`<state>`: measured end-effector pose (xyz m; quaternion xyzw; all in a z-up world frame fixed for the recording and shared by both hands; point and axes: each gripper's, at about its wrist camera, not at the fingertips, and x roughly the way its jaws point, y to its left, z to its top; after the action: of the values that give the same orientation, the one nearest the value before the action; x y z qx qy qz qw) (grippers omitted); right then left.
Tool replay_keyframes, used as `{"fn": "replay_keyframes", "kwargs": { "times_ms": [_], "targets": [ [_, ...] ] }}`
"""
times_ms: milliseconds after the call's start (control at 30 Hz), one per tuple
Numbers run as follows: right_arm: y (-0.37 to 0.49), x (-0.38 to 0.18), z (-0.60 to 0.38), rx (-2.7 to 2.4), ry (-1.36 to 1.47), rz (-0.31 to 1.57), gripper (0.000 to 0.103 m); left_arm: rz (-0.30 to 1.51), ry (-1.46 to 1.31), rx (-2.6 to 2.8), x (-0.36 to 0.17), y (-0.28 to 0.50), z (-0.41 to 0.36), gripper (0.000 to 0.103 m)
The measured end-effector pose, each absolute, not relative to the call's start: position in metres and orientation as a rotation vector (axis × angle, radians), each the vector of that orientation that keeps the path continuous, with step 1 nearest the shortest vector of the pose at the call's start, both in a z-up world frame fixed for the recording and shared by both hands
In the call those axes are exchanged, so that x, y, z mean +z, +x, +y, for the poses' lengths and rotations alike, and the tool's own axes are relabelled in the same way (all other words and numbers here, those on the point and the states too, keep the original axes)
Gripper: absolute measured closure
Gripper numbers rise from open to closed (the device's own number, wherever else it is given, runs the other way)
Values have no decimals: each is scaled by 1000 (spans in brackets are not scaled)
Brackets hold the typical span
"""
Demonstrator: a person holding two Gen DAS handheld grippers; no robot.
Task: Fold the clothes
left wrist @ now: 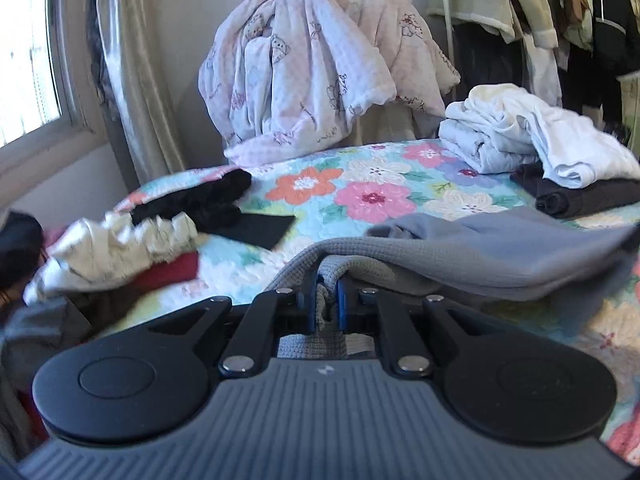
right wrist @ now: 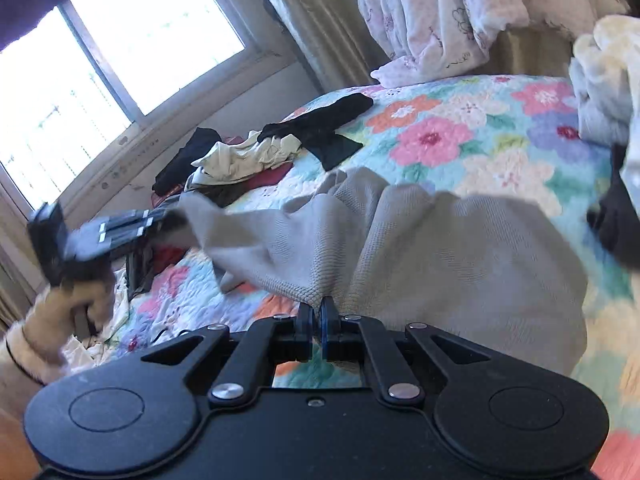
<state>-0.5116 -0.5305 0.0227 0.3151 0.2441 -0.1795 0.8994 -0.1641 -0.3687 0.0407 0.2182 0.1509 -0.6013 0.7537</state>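
In right view only, left gripper pinches grey garment.

A home bedroom: a bed under a flowered quilt strewn with loose clothes, a rumpled blanket heaped at its far end, a curtained window, and what seems a crowded clothes rail.

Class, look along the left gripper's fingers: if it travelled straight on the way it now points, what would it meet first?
The left gripper is shut on the grey knit garment, whose folds bunch directly ahead. Beyond them it would probably reach the floral bedspread, though depth is hard to judge.
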Motion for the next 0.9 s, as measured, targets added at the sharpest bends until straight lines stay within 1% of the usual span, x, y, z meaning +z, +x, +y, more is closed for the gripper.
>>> {"fn": "replay_keyframes", "kwargs": {
  "times_ms": [100,167,300,367,433,567,667,700,767,900],
  "targets": [
    [-518,16,-522,-383,689,446,98,358,478,-1303,56,-161,-360,94],
    [-521,14,-518,-378,709,398,97,347,489,-1280,67,-158,-349,94],
    [-518,17,-506,-281,748,336,97,361,423,-1273,85,-142,-321,95],
    [-512,19,-494,-203,785,387,97,402,409,-1290,78,-138,-311,95],
    [-503,20,-473,-148,747,451,97,437,477,-1279,55,-140,-307,95],
    [-484,-4,-454,-147,744,576,97,561,548,-1262,-6,-138,-310,94],
    [-475,-24,-454,-224,719,647,97,606,559,-1257,-29,-135,-314,93],
    [-473,-28,-455,-248,713,658,97,615,556,-1251,-30,-134,-315,91],
    [-471,-31,-456,-308,689,673,92,617,535,-1254,-21,-131,-313,91],
    [-471,-7,-449,-365,614,669,82,492,600,-1236,20,-130,-299,91]
  ]
}}
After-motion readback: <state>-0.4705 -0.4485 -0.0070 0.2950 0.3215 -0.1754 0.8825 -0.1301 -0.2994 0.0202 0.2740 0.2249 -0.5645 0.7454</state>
